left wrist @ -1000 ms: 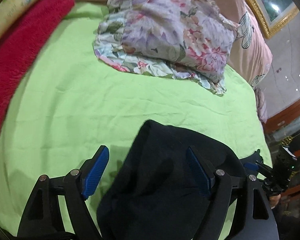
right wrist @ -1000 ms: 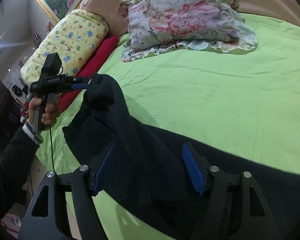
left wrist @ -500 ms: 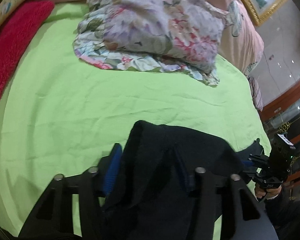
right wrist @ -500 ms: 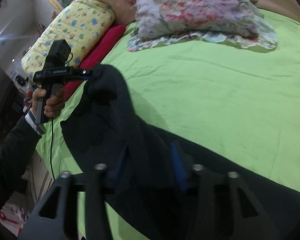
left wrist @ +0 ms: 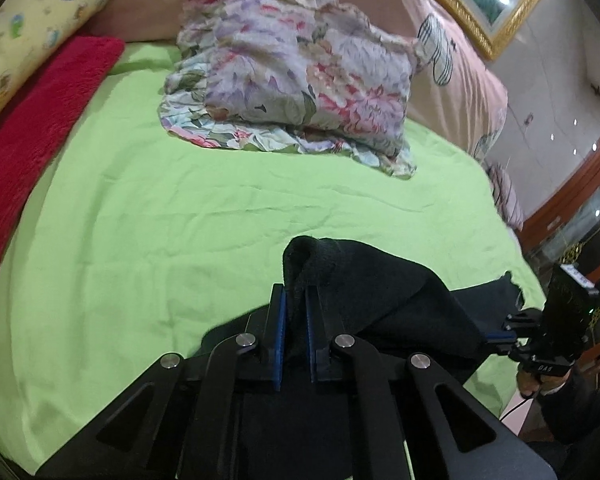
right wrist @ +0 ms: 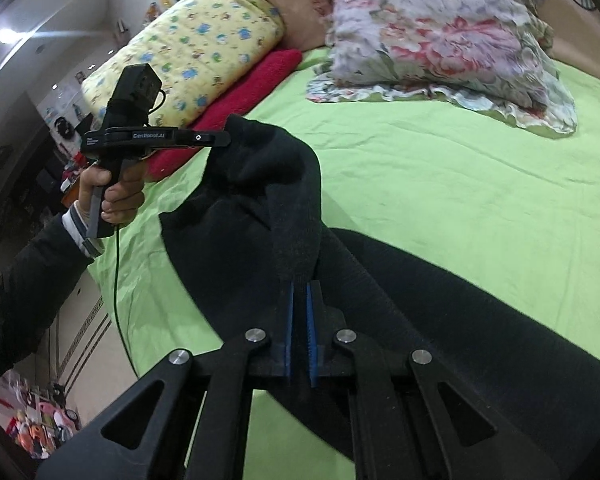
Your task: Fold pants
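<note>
The pants point(right wrist: 440, 300) lie on the near part of the bed point(right wrist: 460, 184). The left gripper point(left wrist: 296, 312) lifts one end up on the left, and the right gripper point(right wrist: 299, 304) is near it. A flowery pillow point(left wrist: 292, 80) sits at the far end. A blanket point(left wrist: 32, 132) lies along the left side.

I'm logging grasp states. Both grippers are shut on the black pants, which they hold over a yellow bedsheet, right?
Not quite: the bedsheet is green, not yellow, as both wrist views show; only a pillow at the head is yellow. The rest holds: the left gripper and right gripper are each shut on the black pants.
</note>
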A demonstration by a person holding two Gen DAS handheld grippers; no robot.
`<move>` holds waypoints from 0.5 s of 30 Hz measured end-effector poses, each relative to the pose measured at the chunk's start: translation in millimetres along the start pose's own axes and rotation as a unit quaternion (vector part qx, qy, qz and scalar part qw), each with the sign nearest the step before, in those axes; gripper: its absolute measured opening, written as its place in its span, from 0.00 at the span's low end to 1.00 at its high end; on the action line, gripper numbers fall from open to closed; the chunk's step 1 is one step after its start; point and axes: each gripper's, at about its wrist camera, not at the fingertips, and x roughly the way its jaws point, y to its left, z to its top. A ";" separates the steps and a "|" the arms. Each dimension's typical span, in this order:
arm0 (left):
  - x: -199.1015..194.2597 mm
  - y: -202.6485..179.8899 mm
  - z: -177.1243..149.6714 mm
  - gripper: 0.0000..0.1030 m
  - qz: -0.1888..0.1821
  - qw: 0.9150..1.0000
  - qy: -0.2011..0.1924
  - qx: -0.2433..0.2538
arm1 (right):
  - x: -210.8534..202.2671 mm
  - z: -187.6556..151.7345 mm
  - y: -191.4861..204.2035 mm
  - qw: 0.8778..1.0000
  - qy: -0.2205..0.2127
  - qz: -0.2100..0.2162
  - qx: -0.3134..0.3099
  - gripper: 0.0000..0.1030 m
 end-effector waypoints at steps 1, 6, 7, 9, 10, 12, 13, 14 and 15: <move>-6.6 0.6 -6.1 0.07 -0.005 1.000 -0.006 -0.005 | -1.7 -2.3 2.1 1.000 -0.001 0.001 -0.005 0.07; -30.1 2.5 -33.8 0.07 -0.011 0.999 -0.023 -0.024 | -7.1 -17.9 10.3 0.999 0.001 0.018 -0.027 0.04; -33.0 3.3 -39.4 0.07 -0.011 0.999 -0.024 -0.029 | -7.6 -20.7 12.4 0.999 0.001 0.023 -0.030 0.01; -38.3 5.6 -53.6 0.07 -0.009 0.999 -0.027 -0.041 | -8.2 -26.7 17.8 0.999 0.002 0.034 -0.041 0.01; -39.8 6.9 -59.2 0.07 -0.007 0.999 -0.027 -0.045 | -6.8 -30.2 22.9 0.998 0.006 0.040 -0.054 0.01; -41.8 10.1 -72.1 0.07 -0.004 0.998 -0.028 -0.057 | -2.8 -34.5 30.4 0.997 0.014 0.041 -0.071 0.01; -42.1 11.4 -75.7 0.07 -0.004 0.998 -0.027 -0.061 | 1.9 -37.2 35.0 0.996 0.022 0.034 -0.081 0.01; -42.6 13.3 -80.4 0.07 -0.002 0.997 -0.028 -0.066 | 4.4 -38.8 37.0 0.996 0.025 0.024 -0.085 0.01; -43.5 15.8 -87.0 0.07 -0.001 0.997 -0.030 -0.074 | 5.4 -39.2 36.4 0.996 0.023 0.015 -0.079 0.01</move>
